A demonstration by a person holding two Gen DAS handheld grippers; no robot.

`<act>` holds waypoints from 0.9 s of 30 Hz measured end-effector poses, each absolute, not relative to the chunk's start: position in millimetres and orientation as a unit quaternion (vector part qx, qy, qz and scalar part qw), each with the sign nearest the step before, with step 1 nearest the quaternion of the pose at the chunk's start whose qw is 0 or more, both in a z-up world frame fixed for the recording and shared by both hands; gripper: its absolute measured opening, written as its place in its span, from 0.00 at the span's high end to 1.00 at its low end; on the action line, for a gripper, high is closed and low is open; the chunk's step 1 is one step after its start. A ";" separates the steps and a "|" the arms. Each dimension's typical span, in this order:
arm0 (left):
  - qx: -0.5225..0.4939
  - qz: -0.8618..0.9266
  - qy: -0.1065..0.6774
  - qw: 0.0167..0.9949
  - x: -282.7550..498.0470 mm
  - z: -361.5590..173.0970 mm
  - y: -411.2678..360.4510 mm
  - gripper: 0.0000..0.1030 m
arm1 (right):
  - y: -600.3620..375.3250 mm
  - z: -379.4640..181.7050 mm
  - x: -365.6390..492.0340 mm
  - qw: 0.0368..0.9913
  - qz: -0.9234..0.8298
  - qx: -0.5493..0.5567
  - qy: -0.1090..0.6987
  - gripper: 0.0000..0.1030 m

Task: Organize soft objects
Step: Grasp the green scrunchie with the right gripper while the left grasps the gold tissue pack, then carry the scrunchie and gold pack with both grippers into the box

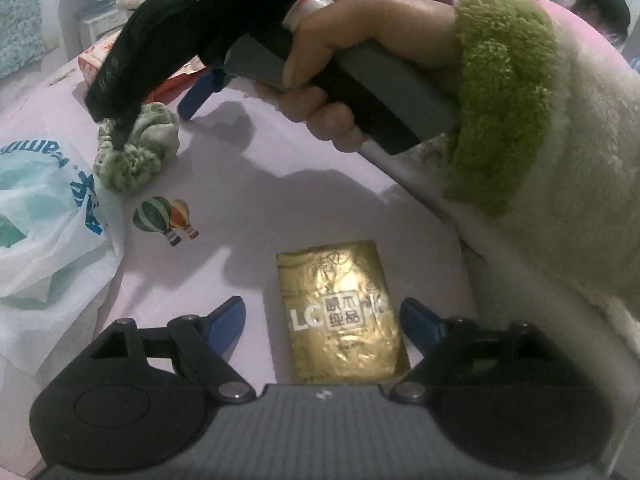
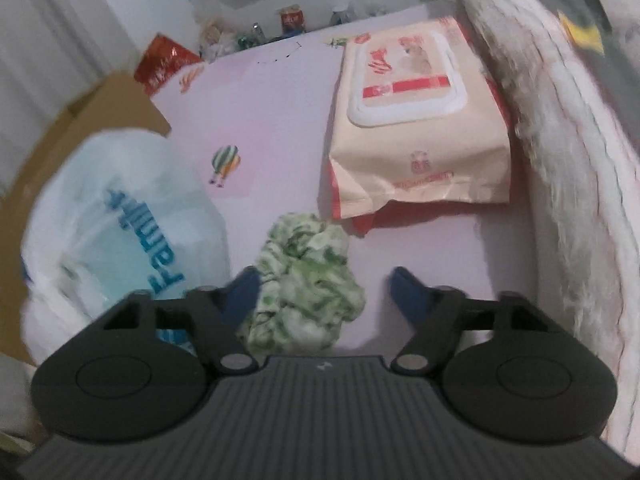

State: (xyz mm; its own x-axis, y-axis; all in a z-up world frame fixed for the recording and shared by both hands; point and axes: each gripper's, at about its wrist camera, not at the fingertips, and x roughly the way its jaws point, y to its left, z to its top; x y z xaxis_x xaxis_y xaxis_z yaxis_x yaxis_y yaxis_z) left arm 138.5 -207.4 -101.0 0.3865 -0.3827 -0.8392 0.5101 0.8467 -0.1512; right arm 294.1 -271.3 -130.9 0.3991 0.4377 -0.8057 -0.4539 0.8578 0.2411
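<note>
A crumpled green and white cloth (image 2: pixel 306 286) lies on the lilac table cover between the open fingers of my right gripper (image 2: pixel 322 286), closer to the left finger. In the left wrist view the same cloth (image 1: pixel 138 150) lies under the right gripper (image 1: pixel 154 124), which is held from above by a hand. My left gripper (image 1: pixel 322 314) is open and empty, its fingers on either side of a gold foil packet (image 1: pixel 342 316) lying flat. A white plastic bag with blue print (image 2: pixel 120 232) sits left of the cloth; it also shows in the left wrist view (image 1: pixel 44 208).
A peach wet-wipes pack (image 2: pixel 420 120) lies beyond the cloth to the right. A cardboard box (image 2: pixel 80 120) stands behind the bag. A white fleecy sleeve edge (image 2: pixel 560 160) borders the right side. A red packet (image 2: pixel 164 60) and small items sit at the far edge.
</note>
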 end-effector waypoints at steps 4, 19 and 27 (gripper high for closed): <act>0.072 -0.264 0.474 0.837 137.8 -98.2 -202.8 0.33 | -278.1 -131.4 288.4 0.833 0.261 -0.005 0.489 0.79; -0.037 -0.224 0.420 0.879 111.8 -29.8 -108.0 0.46 | -377.1 -71.5 220.1 0.818 0.268 0.252 0.442 0.84; -0.107 -0.106 0.288 0.946 59.5 48.9 -3.5 0.46 | -304.5 6.4 194.6 0.793 0.394 0.266 0.381 0.84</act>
State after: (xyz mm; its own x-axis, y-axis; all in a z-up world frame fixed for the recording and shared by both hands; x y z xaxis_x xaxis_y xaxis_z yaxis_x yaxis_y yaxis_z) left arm 59.5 -3.5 48.9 0.8109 -0.2629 -0.5228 0.1398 0.9546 -0.2632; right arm 194.6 -304.5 6.4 0.4000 0.8271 -0.3949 -0.4216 0.5487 0.7220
